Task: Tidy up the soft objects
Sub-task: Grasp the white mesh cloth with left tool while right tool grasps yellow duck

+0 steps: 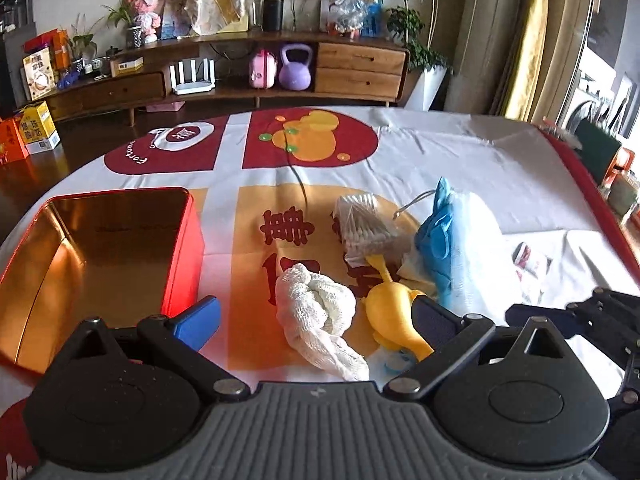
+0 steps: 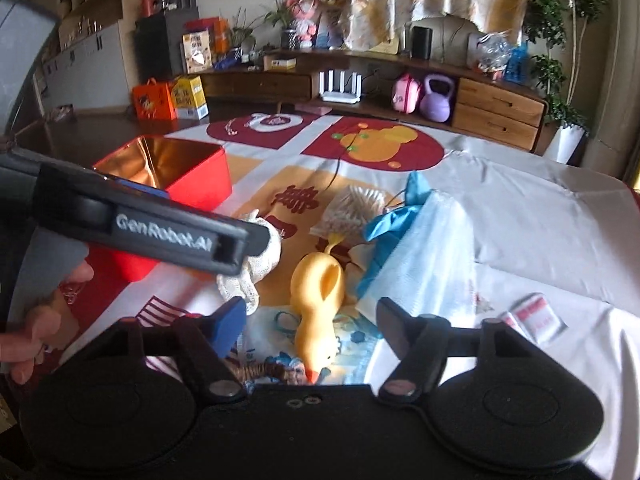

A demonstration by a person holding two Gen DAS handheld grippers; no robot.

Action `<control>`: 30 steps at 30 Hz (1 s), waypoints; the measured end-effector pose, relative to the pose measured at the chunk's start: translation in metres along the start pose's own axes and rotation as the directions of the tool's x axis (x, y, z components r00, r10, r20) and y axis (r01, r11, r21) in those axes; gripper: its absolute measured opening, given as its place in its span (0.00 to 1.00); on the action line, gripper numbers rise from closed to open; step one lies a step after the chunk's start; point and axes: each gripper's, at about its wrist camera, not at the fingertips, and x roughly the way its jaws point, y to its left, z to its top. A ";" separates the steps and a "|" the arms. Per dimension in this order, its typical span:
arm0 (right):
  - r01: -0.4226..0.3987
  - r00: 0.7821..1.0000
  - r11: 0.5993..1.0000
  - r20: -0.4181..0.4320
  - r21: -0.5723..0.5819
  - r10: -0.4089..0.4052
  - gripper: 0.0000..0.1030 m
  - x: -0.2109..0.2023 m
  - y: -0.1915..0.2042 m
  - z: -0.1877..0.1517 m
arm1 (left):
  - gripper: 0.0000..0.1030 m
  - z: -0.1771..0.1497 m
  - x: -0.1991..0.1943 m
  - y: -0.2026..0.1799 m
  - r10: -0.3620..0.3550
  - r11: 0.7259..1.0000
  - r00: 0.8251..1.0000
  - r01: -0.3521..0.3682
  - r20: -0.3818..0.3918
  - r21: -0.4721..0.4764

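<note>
A white knitted cloth (image 1: pixel 320 312) lies between the open fingers of my left gripper (image 1: pixel 316 316), next to a yellow rubber chicken (image 1: pixel 394 312). In the right wrist view my right gripper (image 2: pixel 312 324) is open around the chicken (image 2: pixel 318 292), with the cloth (image 2: pixel 256 268) to its left, partly hidden by the left gripper's body (image 2: pixel 152 228). A blue glove (image 1: pixel 436 240), a pack of white and blue gauze (image 1: pixel 476 248) and a bag of cotton swabs (image 1: pixel 364 224) lie behind. An open red tin (image 1: pixel 100 256) stands at the left.
The table is covered by a printed white, red and orange cloth (image 1: pixel 460 160). Small white packets (image 2: pixel 532 318) lie at the right. A wooden sideboard (image 1: pixel 248 68) with a purple kettlebell (image 1: pixel 295 68) stands beyond the table.
</note>
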 end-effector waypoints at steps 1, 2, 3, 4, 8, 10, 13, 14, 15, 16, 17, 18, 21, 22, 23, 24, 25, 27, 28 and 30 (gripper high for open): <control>-0.003 1.000 1.000 -0.007 -0.005 0.003 0.64 0.005 0.000 0.001 | 0.95 0.000 0.004 0.000 -0.003 1.000 1.000 0.003 -0.006 0.004; -0.005 1.000 1.000 -0.011 -0.010 0.005 0.60 0.008 0.001 0.002 | 0.92 0.000 0.009 0.000 -0.007 1.000 1.000 0.007 -0.017 0.002; -0.008 1.000 1.000 -0.014 -0.014 0.008 0.59 0.012 0.002 0.003 | 0.91 0.001 0.013 0.001 -0.009 1.000 1.000 0.009 -0.026 -0.001; -0.011 1.000 1.000 -0.017 -0.016 0.011 0.59 0.016 0.002 0.003 | 0.90 0.001 0.017 0.001 -0.008 1.000 0.999 0.008 -0.034 -0.006; 0.004 0.999 0.999 -0.036 -0.035 -0.005 0.50 0.031 0.004 0.004 | 0.75 0.002 0.031 0.002 -0.023 1.000 0.998 0.023 -0.056 0.001; 0.010 0.999 0.999 -0.045 -0.035 -0.011 0.47 0.036 0.003 0.004 | 0.68 0.002 0.036 0.002 -0.028 1.000 0.998 0.028 -0.064 0.006; 0.015 0.998 0.999 -0.053 -0.034 -0.017 0.43 0.042 0.001 0.003 | 0.63 0.002 0.044 0.006 -0.047 0.999 0.996 0.046 -0.081 -0.014; 0.018 0.998 0.999 -0.055 -0.035 -0.020 0.42 0.043 0.001 0.003 | 0.60 0.002 0.046 0.007 -0.054 0.998 0.995 0.052 -0.083 -0.021; 0.022 0.998 0.999 -0.055 -0.036 -0.024 0.41 0.044 0.000 0.003 | 0.58 0.002 0.047 0.008 -0.059 0.998 0.995 0.057 -0.086 -0.023; 0.027 0.998 0.999 -0.057 -0.035 -0.029 0.41 0.045 0.000 0.003 | 0.54 0.002 0.049 0.008 -0.063 0.998 0.994 0.061 -0.090 -0.023; 0.028 0.998 0.999 -0.061 -0.032 -0.030 0.40 0.047 -0.001 0.002 | 0.52 0.001 0.051 0.008 -0.065 0.998 0.993 0.063 -0.094 -0.022; 0.029 0.997 0.999 -0.064 -0.030 -0.031 0.38 0.048 0.000 0.003 | 0.51 0.001 0.052 0.008 -0.067 0.998 0.993 0.065 -0.097 -0.023; 0.036 0.997 0.999 -0.068 -0.032 -0.038 0.36 0.051 0.001 0.002 | 0.47 0.002 0.054 0.010 -0.071 0.997 0.993 0.069 -0.098 -0.030; 0.039 0.997 0.999 -0.068 -0.034 -0.041 0.34 0.052 0.001 0.002 | 0.45 0.002 0.054 0.010 -0.072 0.997 0.993 0.070 -0.097 -0.031; 0.038 0.997 0.999 -0.066 -0.033 -0.040 0.29 0.051 0.001 0.003 | 0.42 0.002 0.054 0.011 -0.072 0.997 0.993 0.069 -0.095 -0.030; 0.037 0.997 0.999 -0.065 -0.030 -0.039 0.28 0.052 0.001 0.003 | 0.41 0.002 0.054 0.010 -0.072 0.997 0.993 0.069 -0.093 -0.029; 0.037 0.997 0.999 -0.063 -0.027 -0.038 0.26 0.052 0.001 0.004 | 0.39 0.002 0.053 0.010 -0.072 0.997 0.993 0.070 -0.093 -0.027; 0.036 0.998 0.999 -0.058 -0.019 -0.037 0.19 0.050 0.001 0.005 | 0.37 0.002 0.051 0.010 -0.068 0.998 0.994 0.066 -0.088 -0.023; 0.035 0.998 0.999 -0.055 -0.014 -0.036 0.18 0.049 0.001 0.005 | 0.35 0.002 0.050 0.010 -0.064 0.998 0.994 0.062 -0.087 -0.021; 0.034 0.998 0.999 -0.049 -0.006 -0.034 0.15 0.045 0.000 0.006 | 0.33 0.002 0.048 0.011 -0.058 0.998 0.995 0.056 -0.085 -0.021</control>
